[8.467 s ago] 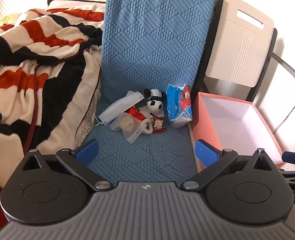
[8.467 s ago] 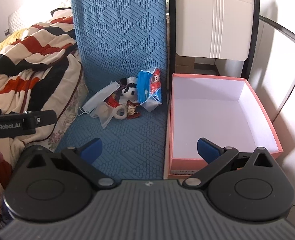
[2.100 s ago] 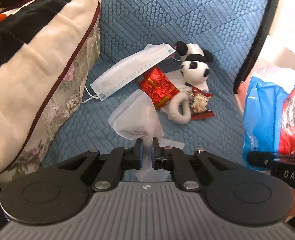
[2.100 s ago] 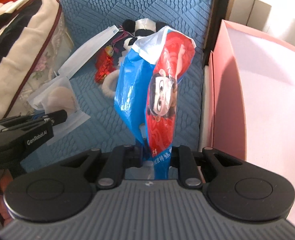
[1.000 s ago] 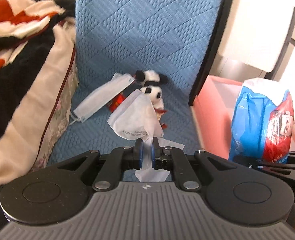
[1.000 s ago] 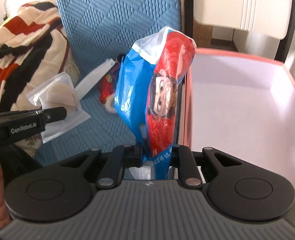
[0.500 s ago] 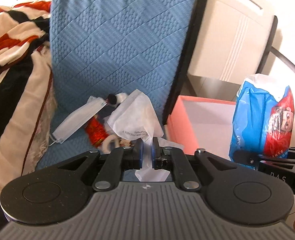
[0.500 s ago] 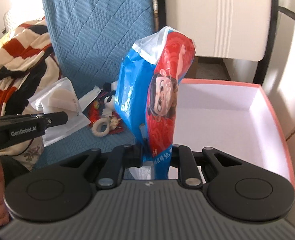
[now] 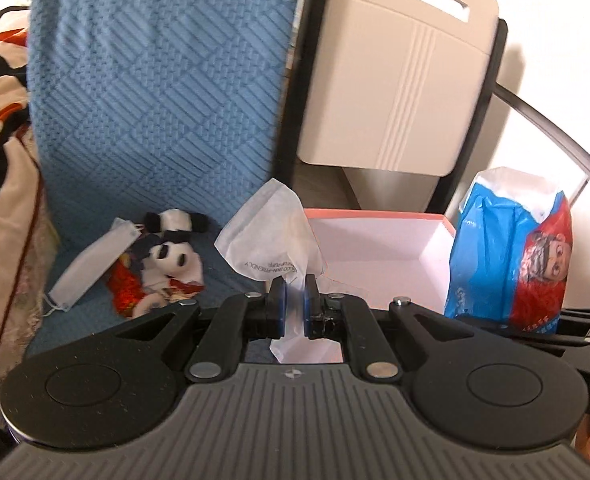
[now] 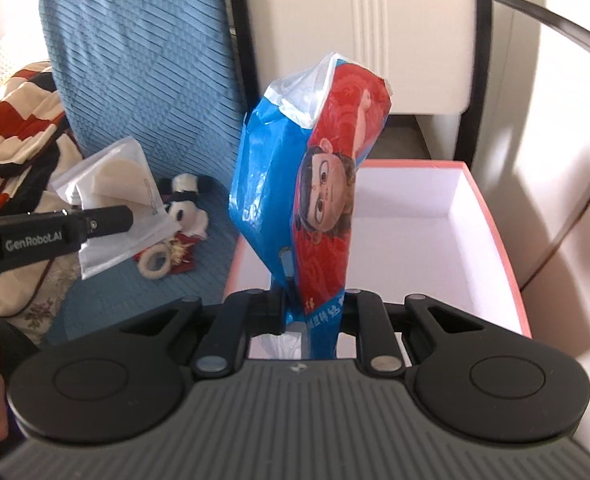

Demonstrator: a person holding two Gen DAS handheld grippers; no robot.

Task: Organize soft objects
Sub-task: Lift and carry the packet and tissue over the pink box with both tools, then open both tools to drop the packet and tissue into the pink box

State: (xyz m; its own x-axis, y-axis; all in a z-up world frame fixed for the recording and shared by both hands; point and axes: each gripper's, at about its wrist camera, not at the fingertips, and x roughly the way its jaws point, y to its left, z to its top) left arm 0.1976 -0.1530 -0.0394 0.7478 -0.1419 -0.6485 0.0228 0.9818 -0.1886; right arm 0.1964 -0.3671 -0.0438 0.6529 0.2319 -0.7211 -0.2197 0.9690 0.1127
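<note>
The blue cushion [image 9: 159, 92] held a toy panda [image 9: 171, 256]. Beside it lay the pink box [image 10: 491, 216]. Above its edge my right tool [image 10: 309, 304] gripped a snack bag [image 10: 315, 184]; my left tool [image 9: 293, 304] pinched a clear packet [image 9: 271, 240].

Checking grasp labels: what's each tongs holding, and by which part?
Left tongs: clear plastic packet, pinched at its bottom edge. Right tongs: blue-and-red snack bag, pinched at its lower end.
</note>
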